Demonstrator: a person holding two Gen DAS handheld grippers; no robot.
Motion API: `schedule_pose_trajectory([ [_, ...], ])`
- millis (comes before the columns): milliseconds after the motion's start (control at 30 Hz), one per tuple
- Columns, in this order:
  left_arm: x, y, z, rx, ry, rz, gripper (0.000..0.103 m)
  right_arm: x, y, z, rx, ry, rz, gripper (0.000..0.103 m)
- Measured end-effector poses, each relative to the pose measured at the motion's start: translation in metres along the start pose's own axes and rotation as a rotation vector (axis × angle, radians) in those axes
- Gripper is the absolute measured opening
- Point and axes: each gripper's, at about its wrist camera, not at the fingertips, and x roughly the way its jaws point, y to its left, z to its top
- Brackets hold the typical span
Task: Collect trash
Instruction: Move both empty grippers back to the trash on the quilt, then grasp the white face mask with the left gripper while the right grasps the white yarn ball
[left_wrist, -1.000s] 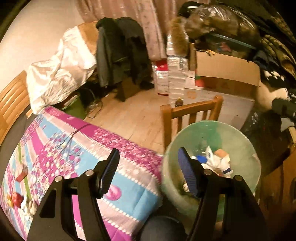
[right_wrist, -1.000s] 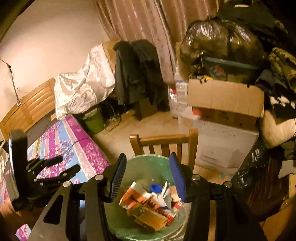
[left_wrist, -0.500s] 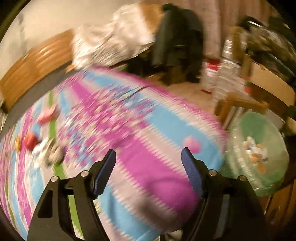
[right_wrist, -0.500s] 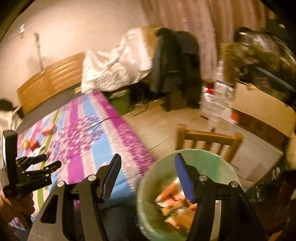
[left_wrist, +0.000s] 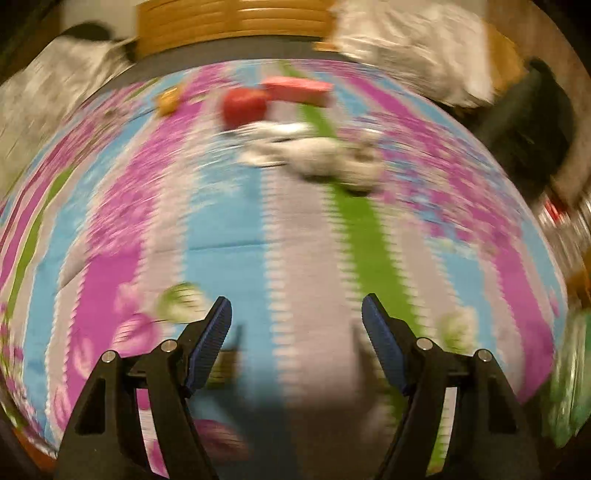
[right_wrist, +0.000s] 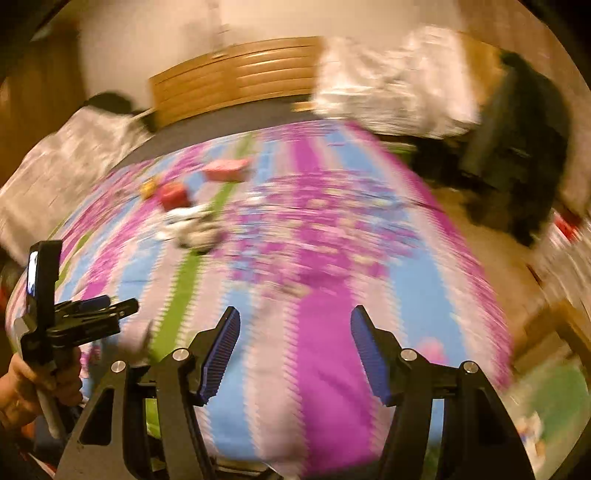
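Both views are blurred by motion. Trash lies on the striped bedspread (left_wrist: 229, 221): a crumpled white and dark wrapper (left_wrist: 314, 155), a red round item (left_wrist: 243, 107), a pink box (left_wrist: 295, 90) and a small yellow item (left_wrist: 168, 101). They also show in the right wrist view: wrapper (right_wrist: 192, 227), red item (right_wrist: 173, 195), pink box (right_wrist: 225, 170). My left gripper (left_wrist: 295, 317) is open and empty over the near part of the bed; it also shows in the right wrist view (right_wrist: 92, 312). My right gripper (right_wrist: 293, 325) is open and empty. The green bin (right_wrist: 550, 402) is at the lower right.
A wooden headboard (left_wrist: 229, 18) runs along the far side. White bedding (right_wrist: 391, 81) and dark clothes on a chair (right_wrist: 517, 140) stand to the right. A grey pillow (right_wrist: 62, 166) lies at the left. The wooden floor (right_wrist: 491, 236) runs beside the bed.
Both grippers have swung left from above the green bin to face the bed. The bin has slid to the right edge of both views. Both stay open and empty.
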Motion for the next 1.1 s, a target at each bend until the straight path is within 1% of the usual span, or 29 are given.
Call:
schedule_pose_trajectory([
  [67, 0.003, 0.028, 0.001, -0.07, 0.008, 0.026, 0.07, 0.021, 0.027, 0.015, -0.066, 0.001, 0.051, 0.064],
  [167, 0.007, 0.061, 0.001, -0.153, 0.018, 0.057, 0.07, 0.053, 0.074, 0.046, -0.184, -0.021, 0.168, 0.064],
  [200, 0.008, 0.068, 0.002, -0.173, 0.02, 0.062, 0.07, 0.069, 0.097, 0.059, -0.257, -0.034, 0.198, 0.064],
  [267, 0.011, 0.087, 0.004, -0.219, 0.019, 0.079, 0.07, 0.092, 0.129, 0.076, -0.372, -0.044, 0.215, 0.064],
  [300, 0.012, 0.094, 0.006, -0.237, 0.016, 0.087, 0.07, 0.114, 0.155, 0.086, -0.482, -0.043, 0.199, 0.064],
  [333, 0.013, 0.101, 0.008, -0.254, 0.012, 0.095, 0.07, 0.131, 0.173, 0.091, -0.568, -0.033, 0.174, 0.064],
  [367, 0.013, 0.11, 0.009, -0.275, 0.007, 0.105, 0.07, 0.141, 0.185, 0.093, -0.624, -0.027, 0.157, 0.064],
  [400, 0.014, 0.118, 0.01, -0.293, 0.004, 0.113, 0.07, 0.162, 0.203, 0.095, -0.724, -0.014, 0.124, 0.064],
  [467, 0.014, 0.132, 0.01, -0.323, 0.001, 0.131, 0.07, 0.193, 0.224, 0.096, -0.84, 0.034, 0.08, 0.063],
  [500, 0.015, 0.138, 0.011, -0.333, 0.001, 0.137, 0.07, 0.215, 0.234, 0.095, -0.892, 0.07, 0.032, 0.063],
  [567, 0.016, 0.151, 0.01, -0.358, 0.005, 0.151, 0.07, 0.236, 0.236, 0.09, -0.911, 0.125, 0.0, 0.051],
  [600, 0.017, 0.156, 0.01, -0.367, 0.007, 0.157, 0.07, 0.25, 0.239, 0.088, -0.904, 0.166, -0.014, 0.038],
  [633, 0.018, 0.161, 0.01, -0.376, 0.009, 0.163, 0.07, 0.254, 0.24, 0.086, -0.899, 0.157, -0.041, 0.033],
  [700, 0.02, 0.166, 0.012, -0.376, 0.01, 0.167, 0.07, 0.247, 0.24, 0.084, -0.874, 0.105, -0.048, 0.026],
  [767, 0.02, 0.164, 0.018, -0.342, -0.006, 0.179, 0.07, 0.217, 0.242, 0.082, -0.835, 0.016, 0.014, 0.026],
  [833, 0.02, 0.157, 0.027, -0.291, -0.031, 0.176, 0.07, 0.181, 0.241, 0.07, -0.818, -0.028, 0.065, 0.026],
  [867, 0.02, 0.152, 0.032, -0.263, -0.04, 0.161, 0.07, 0.166, 0.239, 0.066, -0.805, -0.035, 0.091, 0.026],
  [933, 0.022, 0.139, 0.044, -0.185, -0.046, 0.097, 0.07, 0.13, 0.23, 0.049, -0.757, -0.033, 0.167, 0.026],
  [967, 0.026, 0.128, 0.052, -0.117, -0.042, 0.056, 0.07, 0.119, 0.226, 0.043, -0.741, -0.025, 0.186, 0.026],
  [1033, 0.033, 0.104, 0.067, 0.013, -0.043, 0.0, 0.069, 0.098, 0.212, 0.027, -0.685, 0.003, 0.233, 0.026],
  [1067, 0.038, 0.085, 0.078, 0.101, -0.048, -0.042, 0.065, 0.091, 0.205, 0.021, -0.652, 0.016, 0.244, 0.026],
  [1100, 0.041, 0.074, 0.084, 0.146, -0.051, -0.054, 0.063, 0.085, 0.195, 0.014, -0.601, 0.036, 0.261, 0.026],
])
